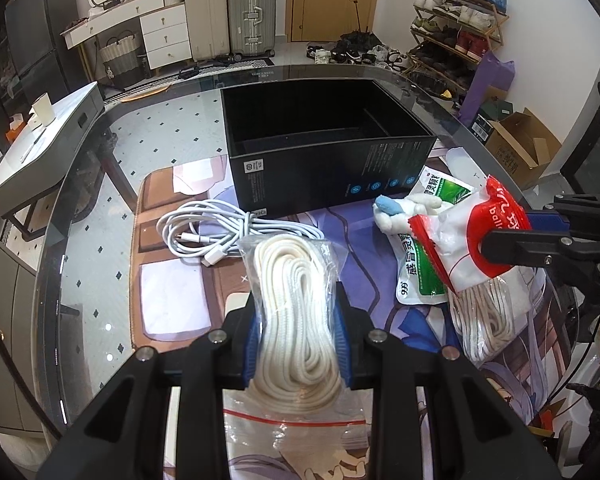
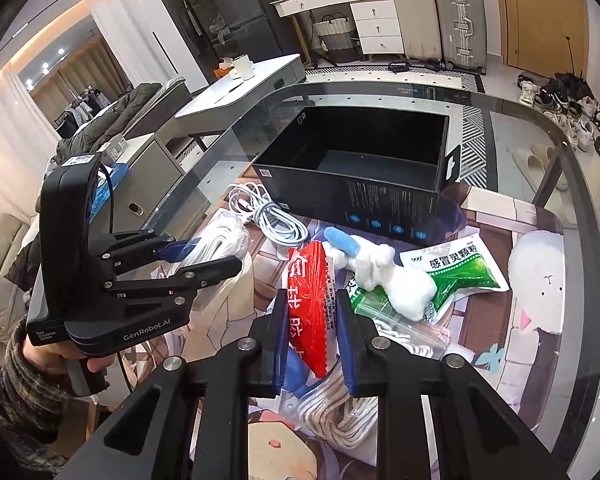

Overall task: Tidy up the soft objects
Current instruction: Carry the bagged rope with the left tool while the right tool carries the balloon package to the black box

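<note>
Left wrist view: the left gripper holds a clear bag of white rope, its 2 blue pads pressed on the coils. The bag is lifted over a printed mat on a glass table. Just beyond it lies a coiled white cable. Farther off stands an open black box, nothing visible inside. At right, the right gripper pinches a red and white packet. Under that packet lie a second rope bag and a green pouch. A white plush toy with a blue part rests on the pouch, near the box.

Right wrist view: the right gripper has its fingers narrow, clamped on the red packet, which is raised above the second rope bag. The plush toy lies just beyond, on the green pouch. The black box sits far centre, with the cable to its near left. At left, a hand in a knit sleeve carries the left gripper, closed on the first rope bag.
</note>
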